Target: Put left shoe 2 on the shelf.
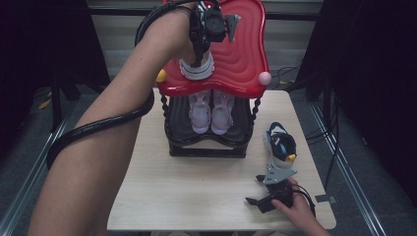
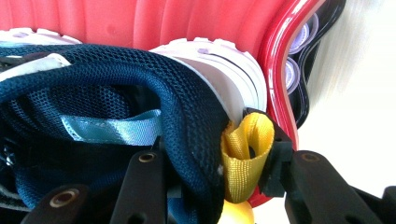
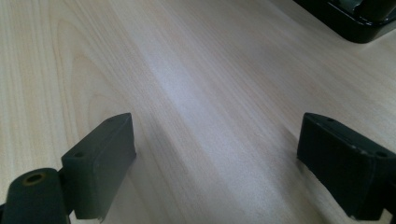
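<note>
My left fingers [image 2: 212, 172] are clamped on the heel collar of the navy shoe [image 2: 140, 93], which rests on the rack's red top shelf [image 1: 246, 54]. My right fingers [image 3: 215, 163] stand wide apart over the bare surface [image 3: 196, 70].

in the high view the left gripper [image 1: 200, 46] and the person's hand cover most of the shoe [image 1: 196, 69] on the red shelf [image 1: 241, 54], whose top is cut off at the upper edge. in the left gripper view, whether the pads press the shoe's collar [image 2: 187, 116] cannot be told. the black rack base [image 3: 355, 18] is cut off at the upper right of the right gripper view.
</note>
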Demonstrator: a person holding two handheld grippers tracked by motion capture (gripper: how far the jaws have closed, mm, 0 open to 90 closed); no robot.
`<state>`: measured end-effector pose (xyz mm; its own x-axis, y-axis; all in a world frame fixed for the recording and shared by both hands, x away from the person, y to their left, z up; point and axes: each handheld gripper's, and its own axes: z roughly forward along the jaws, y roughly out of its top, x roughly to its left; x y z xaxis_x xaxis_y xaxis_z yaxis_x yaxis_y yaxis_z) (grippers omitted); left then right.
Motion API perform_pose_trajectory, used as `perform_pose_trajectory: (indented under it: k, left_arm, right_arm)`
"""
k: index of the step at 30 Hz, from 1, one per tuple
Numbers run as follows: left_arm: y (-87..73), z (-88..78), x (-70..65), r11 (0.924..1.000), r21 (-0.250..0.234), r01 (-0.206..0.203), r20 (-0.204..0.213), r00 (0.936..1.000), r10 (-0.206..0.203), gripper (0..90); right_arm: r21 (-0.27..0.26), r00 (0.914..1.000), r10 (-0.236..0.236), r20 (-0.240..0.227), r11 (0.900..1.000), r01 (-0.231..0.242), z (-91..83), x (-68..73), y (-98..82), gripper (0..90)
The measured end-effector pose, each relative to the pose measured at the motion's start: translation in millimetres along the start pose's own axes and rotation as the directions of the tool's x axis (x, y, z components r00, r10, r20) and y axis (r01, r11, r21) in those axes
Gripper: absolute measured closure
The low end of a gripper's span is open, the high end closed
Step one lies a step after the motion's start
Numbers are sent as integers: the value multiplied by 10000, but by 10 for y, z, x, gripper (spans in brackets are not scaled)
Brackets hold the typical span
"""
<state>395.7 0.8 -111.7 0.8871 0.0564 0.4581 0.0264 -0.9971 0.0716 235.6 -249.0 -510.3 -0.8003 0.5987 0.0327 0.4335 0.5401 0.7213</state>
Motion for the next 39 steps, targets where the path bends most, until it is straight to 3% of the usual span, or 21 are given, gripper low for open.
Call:
perform_pose_trajectory:
  k: [8, 12, 19, 25, 31, 39]
  left_arm:
    - [-18, -7, 6, 10000, -24, 50, -63, 10000, -50, 586]
    - [-31, -2, 20, 9995, -58, 311, -15, 9995, -311, 529]
    - [-48, -7, 48, 9930, -229, 1155, 37, 9933, -1155, 423]
    - [-57, -31, 51, 9902, -215, 1383, 2, 9904, -1384, 395]
    - [-84, -33, 72, 9744, -333, 2223, 386, 9745, -2210, 342]
    - [-107, -72, 85, 9455, -546, 3210, 857, 9449, -3158, 321]
  right_arm:
    - [-5, 10000, -17, -1, 10000, 17, 0, -1, 0, 106]
    - [-2, 10000, -7, -6, 10000, 7, 0, -1, 0, 106]
    - [-4, 10000, -15, -1, 10000, 15, 0, -1, 0, 106]
    - [-4, 10000, -17, -3, 10000, 17, 0, -1, 0, 106]
    - [-4, 10000, -13, 0, 10000, 13, 0, -1, 0, 106]
    - [-5, 10000, -15, 1, 10000, 15, 0, -1, 0, 106]
